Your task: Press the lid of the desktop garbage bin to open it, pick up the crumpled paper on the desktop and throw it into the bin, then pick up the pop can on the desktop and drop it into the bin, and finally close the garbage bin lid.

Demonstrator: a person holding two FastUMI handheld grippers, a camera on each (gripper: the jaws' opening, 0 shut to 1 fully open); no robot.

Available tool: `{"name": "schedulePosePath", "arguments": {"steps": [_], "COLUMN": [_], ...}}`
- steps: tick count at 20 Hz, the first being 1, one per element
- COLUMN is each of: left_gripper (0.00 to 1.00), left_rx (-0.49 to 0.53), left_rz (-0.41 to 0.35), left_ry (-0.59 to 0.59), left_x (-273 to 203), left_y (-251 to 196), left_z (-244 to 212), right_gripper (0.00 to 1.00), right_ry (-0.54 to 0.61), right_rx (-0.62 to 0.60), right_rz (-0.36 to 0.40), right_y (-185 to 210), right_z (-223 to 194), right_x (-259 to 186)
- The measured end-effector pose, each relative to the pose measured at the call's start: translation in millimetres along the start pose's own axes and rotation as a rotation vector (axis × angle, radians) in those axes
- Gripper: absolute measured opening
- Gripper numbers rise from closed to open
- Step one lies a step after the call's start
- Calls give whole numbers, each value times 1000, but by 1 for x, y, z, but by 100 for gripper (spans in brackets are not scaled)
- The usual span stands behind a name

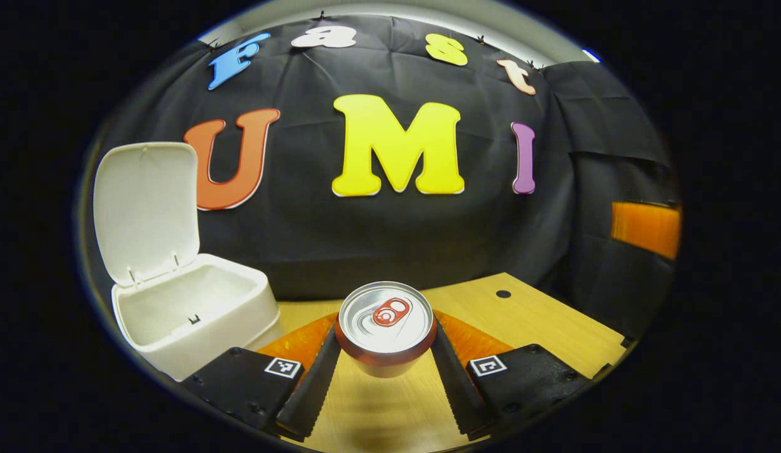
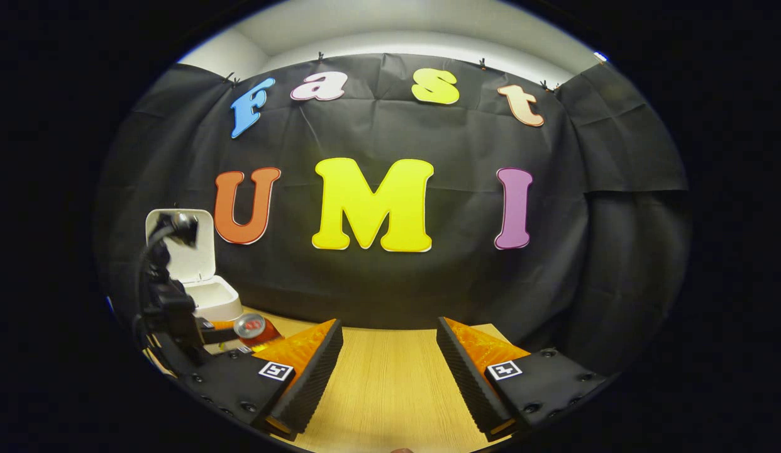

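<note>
the left tongs (image 1: 385,377) pinch the pop can (image 1: 385,327) on both sides and hold it up off the wooden counter (image 1: 554,327). the white garbage bin (image 1: 195,321) sits just to the left, its lid (image 1: 145,207) standing up. the right tongs (image 2: 390,371) are spread wide with nothing between them.

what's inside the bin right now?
The bin stands open with its lid up. The visible part of the inside is bare white wall; the front rim hides the bottom, so paper there cannot be confirmed. The pop can is outside, in the left gripper.
</note>
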State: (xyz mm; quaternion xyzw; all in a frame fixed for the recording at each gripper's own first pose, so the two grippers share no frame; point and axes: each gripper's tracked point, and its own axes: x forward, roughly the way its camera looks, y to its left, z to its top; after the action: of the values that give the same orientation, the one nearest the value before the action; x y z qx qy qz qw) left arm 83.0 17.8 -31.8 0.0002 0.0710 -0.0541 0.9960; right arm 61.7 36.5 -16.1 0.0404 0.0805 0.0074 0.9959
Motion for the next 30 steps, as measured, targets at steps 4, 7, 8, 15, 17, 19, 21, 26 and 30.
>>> {"name": "schedulePosePath", "arguments": {"steps": [4, 7, 8, 15, 17, 19, 21, 26, 30], "left_gripper": [82, 81, 81, 81, 81, 82, 82, 86, 90], "left_rx": [-9, -1, 9, 35, 33, 31, 29, 18, 10], "left_rz": [77, 166, 202, 401, 437, 458, 470, 492, 485], "left_ry": [-140, -224, -239, -247, -238, -227, -213, -166, -167], "left_x": [-17, -33, -37, -58, -61, -62, -61, -56, -60], "left_y": [33, 72, 86, 154, 168, 177, 183, 196, 193], "left_z": [62, 95, 100, 94, 91, 87, 83, 71, 74], "right_gripper": [95, 95, 95, 96, 96, 95, 95, 95, 95], "right_ry": [3, 5, 7, 29, 31, 34, 39, 44, 45], "right_rx": [8, 10, 12, 16, 12, 11, 9, 8, 13], "right_rz": [7, 17, 21, 46, 50, 56, 58, 53, 50], "right_y": [1, 4, 5, 16, 19, 21, 21, 18, 15], "right_z": [-1, -2, -2, -9, -10, -11, -12, -13, -13], "right_x": [-1, 0, -1, 2, 2, 2, 3, 2, 1]}}
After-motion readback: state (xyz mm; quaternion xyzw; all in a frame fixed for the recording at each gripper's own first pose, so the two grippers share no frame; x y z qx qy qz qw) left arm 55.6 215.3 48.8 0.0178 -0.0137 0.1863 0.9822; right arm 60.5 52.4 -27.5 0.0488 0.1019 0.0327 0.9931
